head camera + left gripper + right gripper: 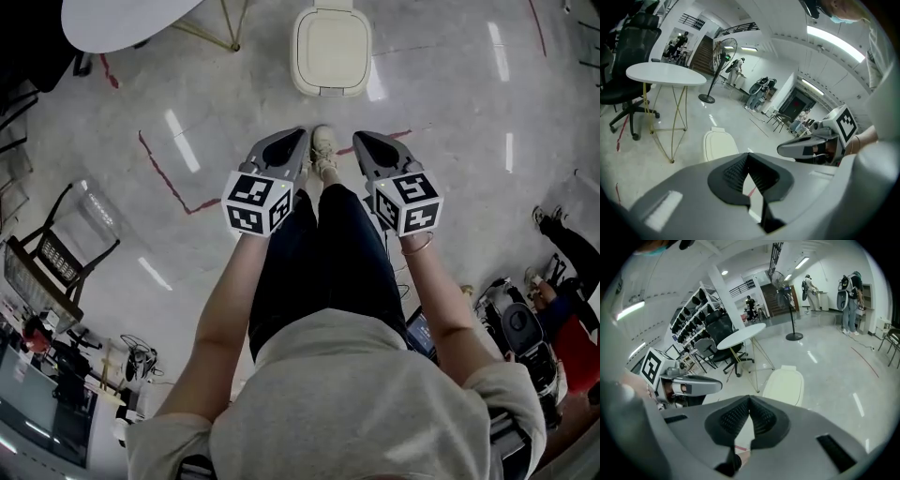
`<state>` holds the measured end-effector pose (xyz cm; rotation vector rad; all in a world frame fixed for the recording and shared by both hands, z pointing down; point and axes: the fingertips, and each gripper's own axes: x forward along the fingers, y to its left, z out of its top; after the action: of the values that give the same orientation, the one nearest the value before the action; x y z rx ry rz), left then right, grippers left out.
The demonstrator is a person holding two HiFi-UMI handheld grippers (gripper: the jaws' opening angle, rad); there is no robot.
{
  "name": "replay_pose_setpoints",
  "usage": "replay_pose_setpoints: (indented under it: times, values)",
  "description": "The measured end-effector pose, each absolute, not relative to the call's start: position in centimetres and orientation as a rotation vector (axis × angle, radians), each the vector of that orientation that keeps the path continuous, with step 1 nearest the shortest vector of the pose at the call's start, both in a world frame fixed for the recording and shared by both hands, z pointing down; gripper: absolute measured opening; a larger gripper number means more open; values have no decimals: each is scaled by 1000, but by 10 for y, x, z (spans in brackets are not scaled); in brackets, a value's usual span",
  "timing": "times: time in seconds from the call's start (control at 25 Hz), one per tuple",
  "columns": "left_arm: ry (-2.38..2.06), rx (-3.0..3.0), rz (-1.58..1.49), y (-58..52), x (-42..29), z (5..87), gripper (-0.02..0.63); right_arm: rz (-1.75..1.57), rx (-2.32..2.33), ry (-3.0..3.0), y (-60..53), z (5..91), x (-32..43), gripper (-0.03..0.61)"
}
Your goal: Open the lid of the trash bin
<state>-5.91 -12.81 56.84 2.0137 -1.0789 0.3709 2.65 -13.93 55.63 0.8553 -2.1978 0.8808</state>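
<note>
Grey floor (450, 112), trash bin (330, 52) lengthwise, hinge (330, 7) farthest

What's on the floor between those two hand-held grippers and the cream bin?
Head view: bare floor before the trash bin, beyond the person's shoe.

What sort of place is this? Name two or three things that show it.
Probably an open indoor lab or workshop: a glossy floor marked with red tape, a round white table beside a black office chair, and wall shelving stacked with equipment.

Trash bin (717, 144) near end hidden behind left tongs (748, 157).
</note>
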Motion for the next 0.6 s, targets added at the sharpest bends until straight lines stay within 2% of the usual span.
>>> replay_pose_setpoints:
  times: [0.6]
  values:
    - [-1093,1951,317,-143,-26,678,9,925,807,-2156,-144,672,29,7]
